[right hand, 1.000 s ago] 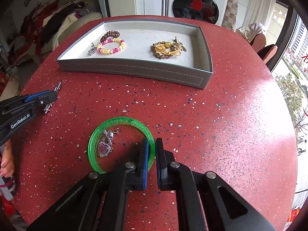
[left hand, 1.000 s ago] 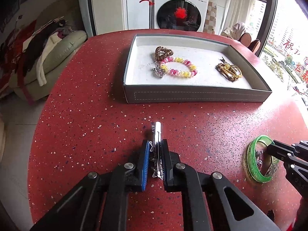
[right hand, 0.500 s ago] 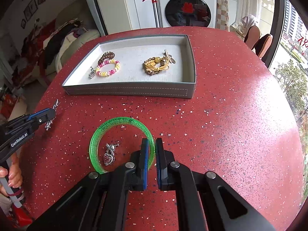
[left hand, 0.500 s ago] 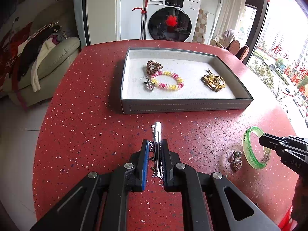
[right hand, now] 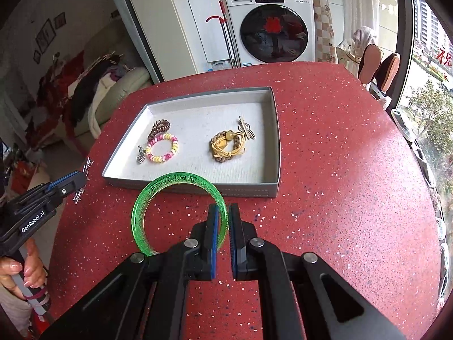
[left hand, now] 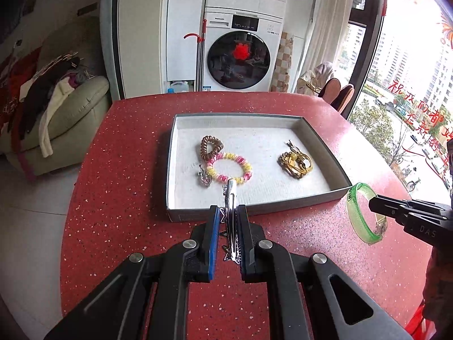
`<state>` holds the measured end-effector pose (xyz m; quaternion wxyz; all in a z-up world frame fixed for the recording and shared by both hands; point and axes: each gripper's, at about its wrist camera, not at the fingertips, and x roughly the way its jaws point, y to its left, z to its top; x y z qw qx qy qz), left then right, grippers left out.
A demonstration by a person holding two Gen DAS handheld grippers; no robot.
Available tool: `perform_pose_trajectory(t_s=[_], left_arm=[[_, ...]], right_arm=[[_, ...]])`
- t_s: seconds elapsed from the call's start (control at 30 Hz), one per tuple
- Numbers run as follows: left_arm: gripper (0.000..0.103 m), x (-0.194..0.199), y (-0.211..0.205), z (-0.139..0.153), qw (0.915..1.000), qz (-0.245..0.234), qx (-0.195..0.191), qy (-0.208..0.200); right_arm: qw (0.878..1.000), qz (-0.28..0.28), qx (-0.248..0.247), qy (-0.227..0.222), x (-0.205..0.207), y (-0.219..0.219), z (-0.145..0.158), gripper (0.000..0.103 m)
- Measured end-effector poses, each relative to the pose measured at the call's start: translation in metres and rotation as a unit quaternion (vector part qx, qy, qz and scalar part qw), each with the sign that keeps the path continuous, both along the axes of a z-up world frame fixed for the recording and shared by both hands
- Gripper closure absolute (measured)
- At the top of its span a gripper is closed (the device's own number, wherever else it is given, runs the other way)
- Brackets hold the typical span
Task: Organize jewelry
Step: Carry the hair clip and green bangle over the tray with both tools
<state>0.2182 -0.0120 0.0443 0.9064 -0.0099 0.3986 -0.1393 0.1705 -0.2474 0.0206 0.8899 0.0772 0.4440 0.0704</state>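
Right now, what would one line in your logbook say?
left gripper: shut on silver hair clip | right gripper: shut on green bangle | both lifted near tray

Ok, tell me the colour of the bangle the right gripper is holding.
Translucent bright green with a glittery speckle; the bangle shows best in the right wrist view, pinched in the right gripper.

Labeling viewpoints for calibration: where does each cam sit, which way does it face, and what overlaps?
Left wrist: on the left gripper, facing forward over the red table to the gray tray and washing machine; own fingers pinch a silver hair clip; the right gripper enters at right.
Right wrist: on the right gripper, facing the same tray from further right; own fingers clamp a green bangle; the left gripper and the person's hand show at left.
Shared: tray, bangle, clip, washing machine.
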Motion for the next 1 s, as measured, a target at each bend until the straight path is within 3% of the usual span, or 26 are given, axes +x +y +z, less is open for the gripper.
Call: perform_pose_trajectory(t_s=[0.27, 0.5, 0.73, 1.0], left_arm=[[0.073, 0.039, -0.014, 0.017, 0.9999, -0.002, 0.006, -0.014], [0.073, 0.08, -0.035, 0.016, 0.9997, -0.007, 0.024, -0.009], [0.073, 0.117, -0.055, -0.002, 0.9991, -0.008, 0.04, 0.007], [0.073, 0.139, -0.073, -0.044, 0.9966, -0.009, 0.073, 0.038]], right_arm=[[1.0, -0.006, 0.008, -0.002, 0.043, -0.006, 0.01, 0.095], [1.0, -0.013, -0.017, 0.005, 0.091, -0.008, 0.004, 0.095], [0.999, -0.027, -0.023, 0.016, 0.132, -0.009, -0.012, 0.095], [0.998, -0.039, -0.021, 0.04, 0.157, -0.012, -0.041, 0.095]])
